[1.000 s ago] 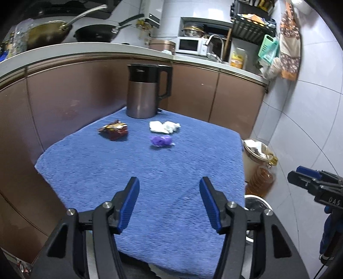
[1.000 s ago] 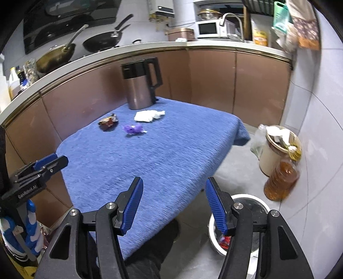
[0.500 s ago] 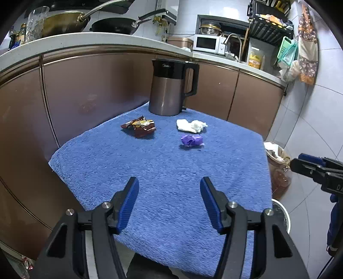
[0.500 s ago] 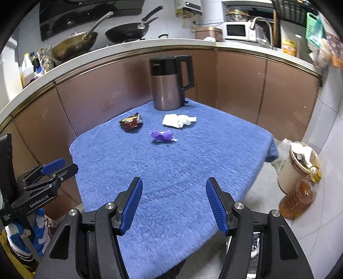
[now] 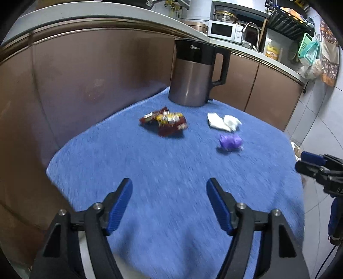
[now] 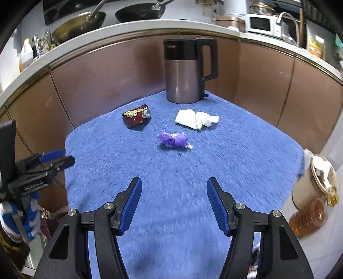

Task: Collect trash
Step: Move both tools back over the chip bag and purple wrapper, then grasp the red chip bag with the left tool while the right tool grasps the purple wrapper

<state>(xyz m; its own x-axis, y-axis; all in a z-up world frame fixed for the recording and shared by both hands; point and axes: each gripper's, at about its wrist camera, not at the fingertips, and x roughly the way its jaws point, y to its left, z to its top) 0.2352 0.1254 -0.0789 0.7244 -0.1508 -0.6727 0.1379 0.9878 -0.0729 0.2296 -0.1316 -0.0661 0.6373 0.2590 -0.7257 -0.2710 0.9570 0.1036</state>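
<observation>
Above blue cloth (image 5: 171, 171), left gripper (image 5: 169, 186) just widened, empty.

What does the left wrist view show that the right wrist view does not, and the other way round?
Only the left wrist view: a green basket hanging at the wall.
Only the right wrist view: two pans on the counter, and an amber oil bottle on the floor.
Both: the kettle, red snack wrapper, white tissue and purple wrapper on the blue cloth, with both grippers open and empty.
</observation>
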